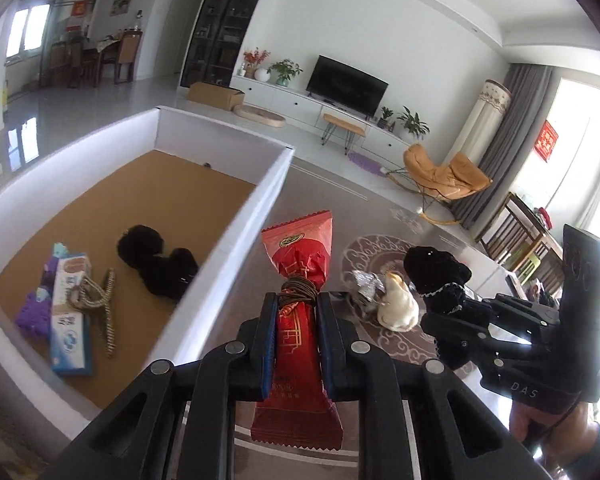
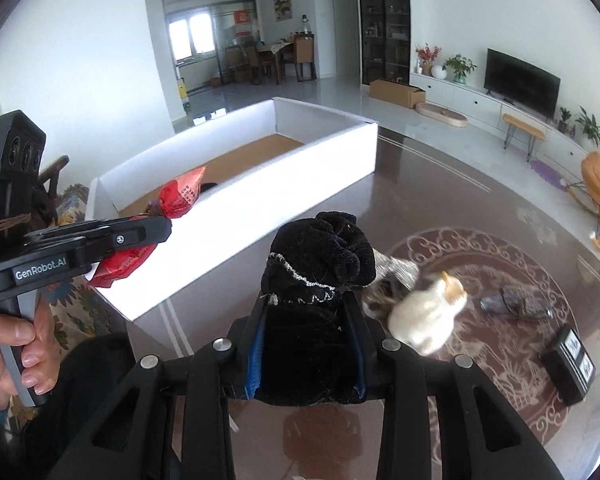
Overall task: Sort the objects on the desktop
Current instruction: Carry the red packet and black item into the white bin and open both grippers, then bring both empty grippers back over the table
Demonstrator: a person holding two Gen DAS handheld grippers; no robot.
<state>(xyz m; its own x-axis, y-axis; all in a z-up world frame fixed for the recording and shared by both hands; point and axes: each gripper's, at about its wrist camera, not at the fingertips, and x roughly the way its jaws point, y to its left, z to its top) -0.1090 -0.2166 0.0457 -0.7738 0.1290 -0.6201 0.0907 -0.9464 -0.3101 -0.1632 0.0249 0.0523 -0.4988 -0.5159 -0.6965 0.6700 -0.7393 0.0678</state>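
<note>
While both grippers carry a load, these lines go view by view.

Left wrist view, left gripper (image 1: 296, 300): clenched on a red snack packet (image 1: 298, 280), pinched across its middle, packet upright between the fingers.
Left wrist view, packet's place: held above the table, just right of the white box (image 1: 260, 196) wall, not yet over it.
Left wrist view, box contents: a black plush item (image 1: 156, 264), a toothpaste carton (image 1: 70, 316), a purple item (image 1: 34, 312) and a metallic hair claw (image 1: 100, 300) lie on the brown floor.
Left wrist view, right gripper (image 1: 456, 300): at the right, grasping a black sock (image 1: 436, 268).

Right wrist view, right gripper (image 2: 308, 320): closed on the black sock (image 2: 320, 256), bundle standing up between the fingers, above the table (image 2: 440, 200).
Right wrist view, left gripper (image 2: 156, 228): at the left, packet (image 2: 180, 196) near the box's (image 2: 236, 208) near corner.
Right wrist view, still on the table: a white plush toy (image 2: 424, 316), a silver wrapper (image 2: 396, 268), a dark hair clip (image 2: 516, 304), a small black box (image 2: 568, 364).

Step in hand: my judgement, carrying both items to the box.
Next move: bring each load over the wall, then release above the brown floor; several items remain to sort.
</note>
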